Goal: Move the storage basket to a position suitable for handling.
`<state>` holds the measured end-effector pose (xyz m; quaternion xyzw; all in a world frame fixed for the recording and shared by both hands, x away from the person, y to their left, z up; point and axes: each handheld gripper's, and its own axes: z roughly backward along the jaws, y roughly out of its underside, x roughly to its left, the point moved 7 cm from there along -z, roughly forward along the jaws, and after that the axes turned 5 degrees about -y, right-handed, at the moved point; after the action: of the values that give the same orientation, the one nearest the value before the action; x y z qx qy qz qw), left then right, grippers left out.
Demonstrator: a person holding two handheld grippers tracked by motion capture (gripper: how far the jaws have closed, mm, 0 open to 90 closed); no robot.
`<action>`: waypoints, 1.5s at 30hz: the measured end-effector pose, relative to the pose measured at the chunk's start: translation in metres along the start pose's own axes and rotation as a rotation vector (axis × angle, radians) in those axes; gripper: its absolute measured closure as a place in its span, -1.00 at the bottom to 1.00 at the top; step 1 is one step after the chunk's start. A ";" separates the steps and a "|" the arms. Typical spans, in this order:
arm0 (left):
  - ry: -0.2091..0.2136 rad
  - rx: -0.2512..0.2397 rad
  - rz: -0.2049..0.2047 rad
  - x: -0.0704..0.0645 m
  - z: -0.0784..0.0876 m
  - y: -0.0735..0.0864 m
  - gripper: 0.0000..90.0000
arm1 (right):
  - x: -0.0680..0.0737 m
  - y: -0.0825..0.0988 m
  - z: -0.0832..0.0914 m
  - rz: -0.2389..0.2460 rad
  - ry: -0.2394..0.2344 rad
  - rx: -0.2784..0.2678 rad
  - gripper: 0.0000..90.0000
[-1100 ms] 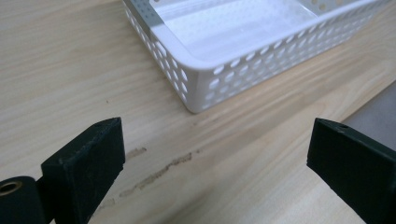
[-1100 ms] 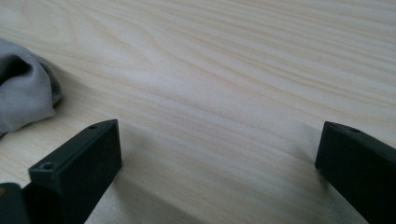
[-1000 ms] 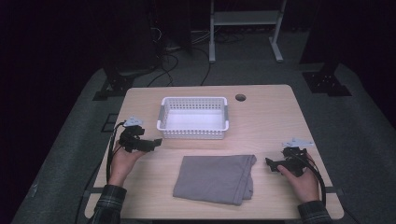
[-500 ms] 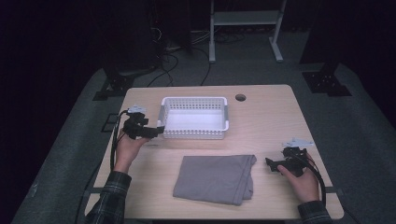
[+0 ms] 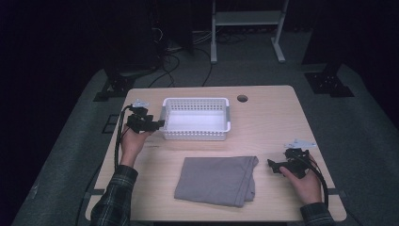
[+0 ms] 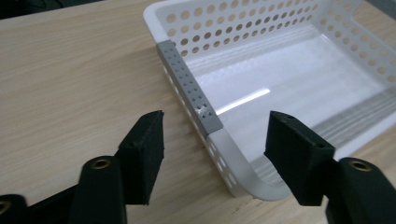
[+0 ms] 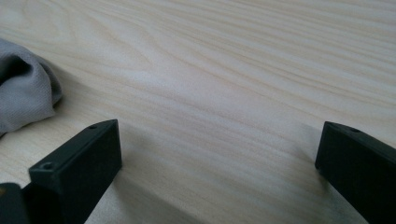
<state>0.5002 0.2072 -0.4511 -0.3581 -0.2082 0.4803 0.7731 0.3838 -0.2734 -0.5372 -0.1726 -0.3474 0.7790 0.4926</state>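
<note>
A white perforated basket [image 5: 195, 135] stands at the back middle of the wooden table [image 5: 273, 117]. My left gripper [image 5: 160, 124] is at the basket's left end. In the left gripper view [image 6: 215, 140] the near corner of the basket's rim [image 6: 187, 88], with its grey strip, lies between the jaws; they have just been closing, and a gap shows on each side. A folded grey cloth [image 5: 216, 180] lies at the front middle. My right gripper [image 5: 270, 164] rests open on the table just right of the cloth [image 7: 23, 98], nothing between its jaws [image 7: 217, 154].
A round cable hole [image 5: 242, 98] is in the table top behind the basket's right end. Beyond the table a white metal stand [image 5: 244, 19] and cables lie on the dark floor. Bare wood shows right of the basket.
My left hand has moved away from me and to the right, up to the basket's left end, and its jaws have narrowed around the rim. The right hand has stayed put.
</note>
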 end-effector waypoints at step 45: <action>-0.100 0.072 0.038 0.009 -0.017 -0.004 0.75 | 0.000 0.000 0.000 0.001 0.000 0.000 -1.00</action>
<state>0.5179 0.2083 -0.4594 -0.3095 -0.2224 0.5196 0.7647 0.3838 -0.2734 -0.5372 -0.1728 -0.3473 0.7791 0.4924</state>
